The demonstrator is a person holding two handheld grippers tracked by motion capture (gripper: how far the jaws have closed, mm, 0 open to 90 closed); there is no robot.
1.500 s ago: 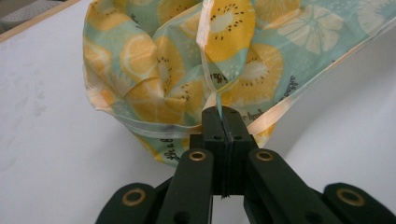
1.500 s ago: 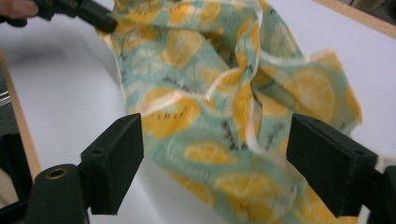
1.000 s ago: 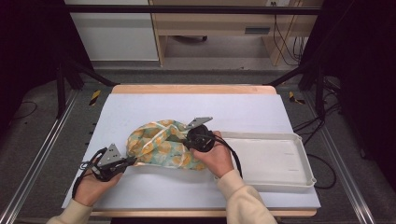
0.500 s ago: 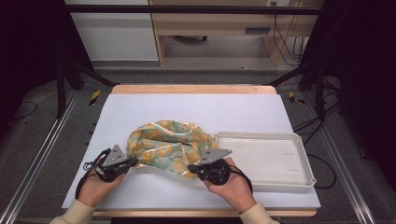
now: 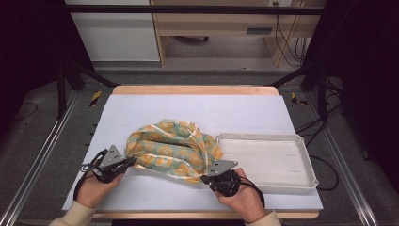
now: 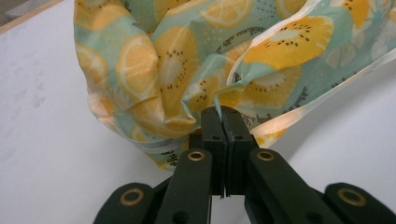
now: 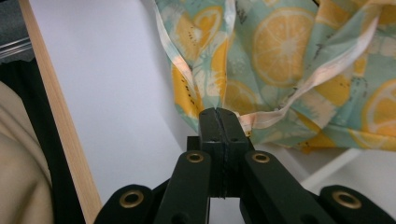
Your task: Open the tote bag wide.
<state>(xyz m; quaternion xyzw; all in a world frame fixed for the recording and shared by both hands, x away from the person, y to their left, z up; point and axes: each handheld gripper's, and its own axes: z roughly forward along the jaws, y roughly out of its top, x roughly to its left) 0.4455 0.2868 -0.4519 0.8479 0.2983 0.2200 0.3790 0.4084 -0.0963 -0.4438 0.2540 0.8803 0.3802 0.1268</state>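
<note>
Your tabletop (image 5: 155, 110) was lit evenly from overhead, bright against a dim room whose side edges fell nearly black. Shadows were soft and short along the near edge. The high view was grainy and a little soft. In both gripper views the cloth (image 6: 196, 56) was sharp, the jaws at the bottom slightly blurred, perhaps from closeness; no glare showed.

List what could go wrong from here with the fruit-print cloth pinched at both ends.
1. Each tool, left and right, pinches only a thin edge of the cloth; a pull could slip it free.
2. The cloth lies bunched, so spreading may leave folds.
3. The white tray sits beside the right tool and could snag the cloth.
</note>
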